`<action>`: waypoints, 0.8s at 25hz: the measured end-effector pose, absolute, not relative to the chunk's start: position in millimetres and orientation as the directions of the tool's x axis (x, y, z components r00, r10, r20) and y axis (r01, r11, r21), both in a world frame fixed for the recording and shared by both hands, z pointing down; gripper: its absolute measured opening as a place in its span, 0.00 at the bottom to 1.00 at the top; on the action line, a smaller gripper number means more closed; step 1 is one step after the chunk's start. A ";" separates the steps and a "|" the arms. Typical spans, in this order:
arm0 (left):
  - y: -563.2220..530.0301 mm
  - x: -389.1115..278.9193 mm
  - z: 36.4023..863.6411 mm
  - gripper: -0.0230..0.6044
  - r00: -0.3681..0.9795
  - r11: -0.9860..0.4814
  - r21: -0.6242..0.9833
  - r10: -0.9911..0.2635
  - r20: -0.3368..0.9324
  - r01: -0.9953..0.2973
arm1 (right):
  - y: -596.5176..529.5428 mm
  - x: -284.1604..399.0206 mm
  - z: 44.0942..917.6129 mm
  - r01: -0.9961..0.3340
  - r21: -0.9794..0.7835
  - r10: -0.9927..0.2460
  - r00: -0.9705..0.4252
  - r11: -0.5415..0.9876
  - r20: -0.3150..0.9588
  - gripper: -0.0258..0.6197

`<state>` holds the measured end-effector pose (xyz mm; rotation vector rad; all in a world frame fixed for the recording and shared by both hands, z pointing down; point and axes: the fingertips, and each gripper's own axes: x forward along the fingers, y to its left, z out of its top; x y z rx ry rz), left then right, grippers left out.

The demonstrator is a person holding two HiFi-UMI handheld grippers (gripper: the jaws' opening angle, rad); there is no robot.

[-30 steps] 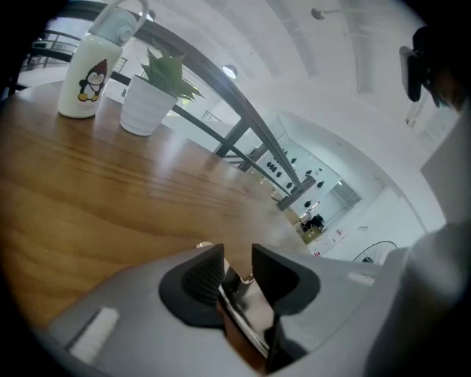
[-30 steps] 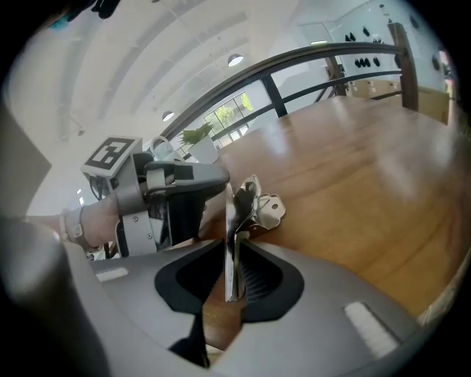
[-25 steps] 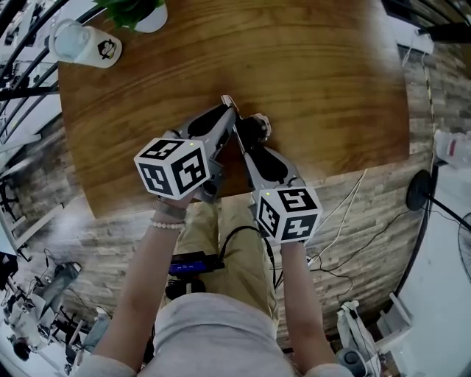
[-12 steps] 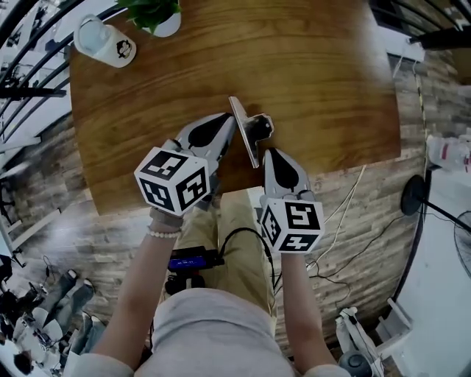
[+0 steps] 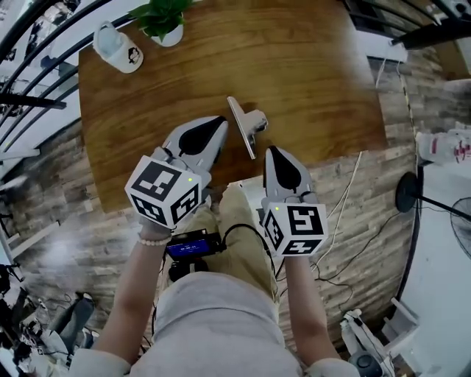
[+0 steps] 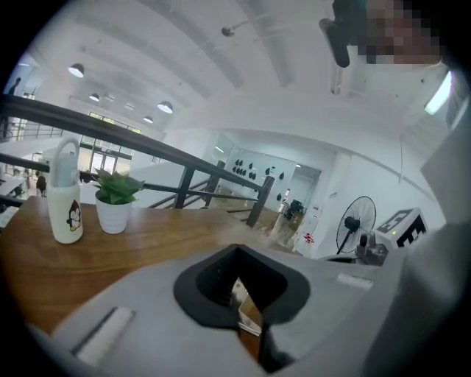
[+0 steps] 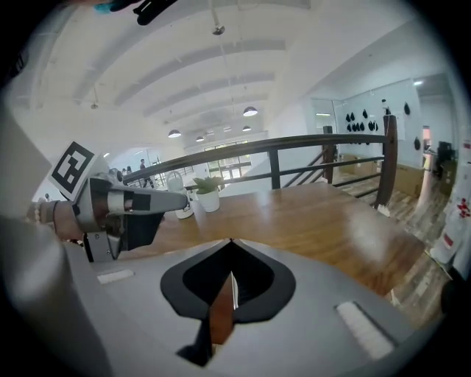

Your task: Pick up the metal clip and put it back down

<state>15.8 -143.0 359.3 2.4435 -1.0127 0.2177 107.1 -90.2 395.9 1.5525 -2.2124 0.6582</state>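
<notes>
Wooden table [image 5: 316,88] beside a dark railing [image 7: 294,143]: the metal clip [image 5: 246,125] lies flat on the wood, held by neither tool. My left gripper [image 5: 221,120] hangs just left of the clip, jaws pressed together on nothing. My right gripper [image 5: 273,150] sits just right of the clip and nearer to me, jaws likewise closed and empty. Well beyond the clip to its left stand a white penguin mug [image 5: 118,48] and a potted plant [image 5: 165,22].

Bare table [image 5: 316,74] rings clip [image 5: 246,125]; mug [image 5: 118,48], plant [image 5: 165,22] far off.
</notes>
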 end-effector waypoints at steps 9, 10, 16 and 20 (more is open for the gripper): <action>-117.3 1.9 305.5 0.04 0.731 -0.658 0.321 -0.637 0.245 -0.681 | -70.3 101.7 349.7 -0.938 -0.124 -0.810 -0.344 0.325 0.476 0.08; -115.3 -0.2 299.0 0.04 0.731 -0.664 0.309 -0.641 0.235 -0.681 | -68.2 100.6 345.1 -0.935 -0.117 -0.812 -0.349 0.335 0.468 0.08; -99.4 -12.0 270.8 0.04 0.725 -0.675 0.267 -0.655 0.212 -0.688 | -59.6 99.4 317.6 -0.931 -0.094 -0.836 -0.358 0.353 0.415 0.08; -87.5 -18.0 266.0 0.04 0.726 -0.679 0.260 -0.657 0.202 -0.687 | -57.6 99.9 302.4 -0.933 -0.090 -0.855 -0.357 0.350 0.377 0.08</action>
